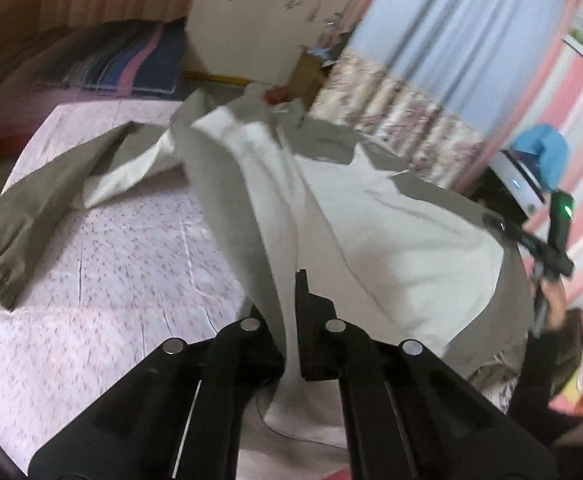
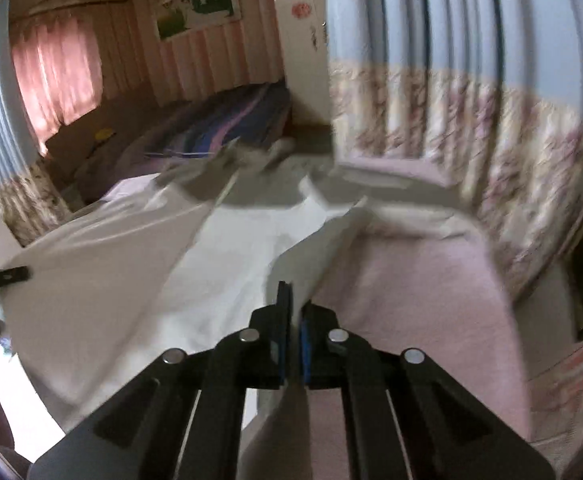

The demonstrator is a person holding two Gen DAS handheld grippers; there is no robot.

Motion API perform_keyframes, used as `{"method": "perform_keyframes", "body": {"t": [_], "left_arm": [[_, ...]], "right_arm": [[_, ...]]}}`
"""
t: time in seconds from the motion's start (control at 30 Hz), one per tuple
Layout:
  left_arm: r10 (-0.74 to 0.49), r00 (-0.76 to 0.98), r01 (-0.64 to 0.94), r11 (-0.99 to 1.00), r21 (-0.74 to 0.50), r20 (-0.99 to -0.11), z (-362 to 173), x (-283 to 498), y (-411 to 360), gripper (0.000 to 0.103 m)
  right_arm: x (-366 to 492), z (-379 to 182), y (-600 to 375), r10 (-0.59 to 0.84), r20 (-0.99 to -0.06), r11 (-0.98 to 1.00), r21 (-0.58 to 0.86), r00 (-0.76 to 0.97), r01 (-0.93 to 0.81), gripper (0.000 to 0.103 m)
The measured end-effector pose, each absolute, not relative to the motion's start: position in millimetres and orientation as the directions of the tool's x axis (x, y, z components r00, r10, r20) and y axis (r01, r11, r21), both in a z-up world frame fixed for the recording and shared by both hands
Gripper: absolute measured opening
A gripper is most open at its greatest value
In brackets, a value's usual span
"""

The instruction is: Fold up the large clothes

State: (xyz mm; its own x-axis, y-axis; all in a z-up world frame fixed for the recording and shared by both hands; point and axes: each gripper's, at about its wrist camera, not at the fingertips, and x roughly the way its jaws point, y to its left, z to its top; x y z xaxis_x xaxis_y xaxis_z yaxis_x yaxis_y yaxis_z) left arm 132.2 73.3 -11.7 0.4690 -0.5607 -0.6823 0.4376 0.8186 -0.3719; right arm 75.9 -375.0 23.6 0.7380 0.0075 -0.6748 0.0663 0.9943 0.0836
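Observation:
A large white and olive-grey jacket [image 1: 331, 208] lies partly lifted over the pink patterned bed sheet [image 1: 111, 264]. Its olive sleeve [image 1: 23, 216] stretches out to the left, cuff flat on the sheet. My left gripper [image 1: 287, 320] is shut on a fold of the jacket's white hem, which runs between its fingers. My right gripper [image 2: 293, 312] is shut on another edge of the same jacket [image 2: 131, 264], the white cloth rising taut from its pads. In the left wrist view the right gripper [image 1: 539, 248] shows at the far right, held by a hand [image 1: 553, 296].
The bed [image 2: 411, 300] fills the middle of both views. Flowered curtains [image 2: 471, 132] hang close behind it. A striped blanket [image 1: 127, 60] lies on a second bed at the back. A blue and white object [image 1: 531, 168] stands at the right.

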Motion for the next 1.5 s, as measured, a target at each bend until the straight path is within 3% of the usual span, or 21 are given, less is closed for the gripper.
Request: {"method": "perform_keyframes", "body": {"t": [0.07,0.1,0.13,0.17,0.27,0.4,0.5,0.57,0.7,0.8,0.87,0.9,0.93,1.0,1.03,1.13,1.3,1.37,1.4,1.43,1.5], "left_arm": [[-0.506,0.482,0.426,0.849,-0.313,-0.715,-17.0,122.1,82.1,0.034],[-0.398,0.541,0.358,0.906,-0.225,-0.741,-24.0,120.5,91.1,0.077],[-0.294,0.589,0.278,0.948,-0.153,-0.753,-32.4,121.3,102.9,0.099],[-0.251,0.599,0.229,0.963,-0.138,-0.761,-40.2,123.3,116.5,0.099],[-0.199,0.571,0.122,0.980,-0.158,-0.796,-58.9,134.4,150.7,0.098],[-0.007,0.615,-0.024,0.999,-0.028,-0.788,-70.3,160.7,170.7,0.099],[0.091,0.653,-0.095,0.995,0.038,-0.752,-74.0,184.4,185.5,0.099],[0.141,0.668,-0.115,0.990,0.087,-0.731,-80.2,203.8,187.6,0.099],[0.162,0.663,-0.085,0.986,0.141,-0.731,-108.0,254.1,190.4,0.099],[0.177,0.626,-0.075,0.983,0.168,-0.760,-131.1,290.0,198.8,0.098],[0.206,0.590,-0.070,0.976,0.204,-0.781,-148.5,310.1,204.0,0.082],[0.214,0.565,-0.062,0.974,0.218,-0.797,-155.3,318.9,206.4,0.059],[0.208,0.544,-0.054,0.975,0.213,-0.813,-157.8,322.8,208.3,0.025],[0.091,0.503,-0.020,0.995,0.093,-0.860,-157.0,334.1,218.6,0.002],[0.066,0.493,-0.025,0.998,0.062,-0.867,-150.7,339.3,224.6,0.000],[-0.046,0.495,-0.030,0.997,-0.070,-0.868,-116.1,354.9,249.4,0.000],[-0.040,0.559,-0.135,0.981,-0.138,-0.828,-57.5,391.3,321.2,0.003],[0.061,0.559,-0.231,0.969,-0.085,-0.827,-45.7,422.0,364.8,0.035],[0.133,0.548,-0.291,0.956,-0.038,-0.826,-45.2,433.5,382.5,0.069],[0.198,0.540,-0.342,0.940,0.001,-0.818,-45.1,437.7,392.9,0.089],[0.271,0.529,-0.423,0.906,0.027,-0.804,-45.6,443.8,416.4,0.092]], "right_arm": [[74.8,12.9,-386.5,-0.062,-0.748,0.995,0.009,0.660,0.103,0.017],[73.5,5.4,-392.4,-0.080,-0.766,0.993,-0.008,0.638,0.114,0.024],[69.6,-3.5,-399.8,-0.087,-0.780,0.991,-0.007,0.619,0.130,0.045],[66.0,-10.0,-406.8,-0.081,-0.790,0.990,0.008,0.607,0.142,0.063],[57.9,-3.8,-427.6,-0.078,-0.772,0.980,0.057,0.631,0.191,0.064],[63.4,27.3,-433.5,-0.182,-0.643,0.965,0.029,0.744,0.261,0.067],[77.8,38.3,-412.8,-0.273,-0.473,0.961,-0.097,0.837,0.259,0.086],[96.1,37.2,-396.9,-0.321,-0.423,0.943,-0.226,0.848,0.244,0.095],[140.1,16.4,-360.8,-0.457,-0.343,0.841,-0.467,0.821,0.274,0.095],[163.2,6.9,-359.3,-0.463,-0.386,0.848,-0.454,0.798,0.273,0.095],[170.4,1.7,-366.4,-0.438,-0.417,0.874,-0.405,0.796,0.268,0.095],[174.9,-2.5,-371.0,-0.427,-0.439,0.886,-0.379,0.791,0.268,0.095],[182.0,-7.9,-377.3,-0.412,-0.472,0.900,-0.344,0.779,0.267,0.095],[192.1,-17.8,-383.9,-0.378,-0.527,0.921,-0.299,0.761,0.251,0.095],[195.6,-21.2,-386.0,-0.380,-0.538,0.921,-0.294,0.753,0.254,0.095],[208.2,-27.5,-390.0,-0.407,-0.540,0.910,-0.309,0.737,0.277,0.095],[228.7,-26.5,-401.1,-0.396,-0.558,0.918,-0.251,0.729,0.307,0.095],[237.5,-29.2,-404.7,-0.377,-0.575,0.926,-0.221,0.726,0.306,0.095],[241.0,-30.5,-405.3,-0.375,-0.580,0.927,-0.219,0.723,0.305,0.095],[245.4,-33.9,-405.8,-0.376,-0.588,0.927,-0.221,0.717,0.304,0.095],[252.9,-41.1,-407.6,-0.381,-0.603,0.924,-0.229,0.701,0.305,0.095]]}}
